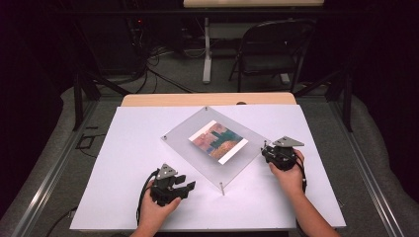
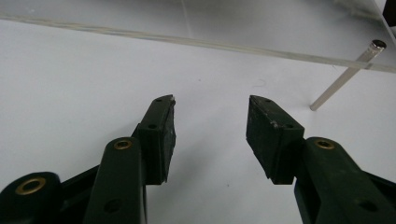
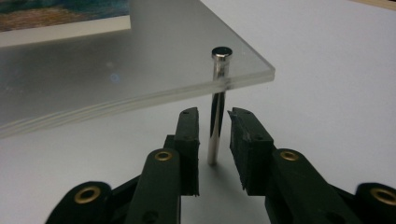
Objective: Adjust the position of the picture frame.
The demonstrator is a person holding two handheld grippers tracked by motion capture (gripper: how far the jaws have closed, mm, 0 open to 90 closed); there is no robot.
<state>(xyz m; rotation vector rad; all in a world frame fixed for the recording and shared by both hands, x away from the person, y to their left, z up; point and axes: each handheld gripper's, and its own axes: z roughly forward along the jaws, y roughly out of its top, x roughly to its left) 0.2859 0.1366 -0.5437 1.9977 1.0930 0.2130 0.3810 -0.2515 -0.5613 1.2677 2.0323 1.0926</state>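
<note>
A clear acrylic picture frame (image 1: 197, 163) stands on thin metal pins on the white board, with a colourful print (image 1: 218, 140) inside it. My right gripper (image 3: 213, 114) is at the frame's right corner. Its jaws stand close on either side of the corner pin (image 3: 218, 93), under the acrylic plate (image 3: 140, 70), with a thin gap at each pad. My left gripper (image 2: 211, 105) rests low near the frame's front-left edge, open and holding nothing. The front corner pin (image 2: 343, 77) stands off to its right. From above, the left gripper (image 1: 188, 188) and right gripper (image 1: 267, 150) flank that front pin (image 1: 222, 188).
The white board (image 1: 123, 163) covers a wooden table whose far edge (image 1: 207, 99) shows behind it. A black folding chair (image 1: 269, 54) and cables lie on the floor beyond. Metal rails run along both sides of the table.
</note>
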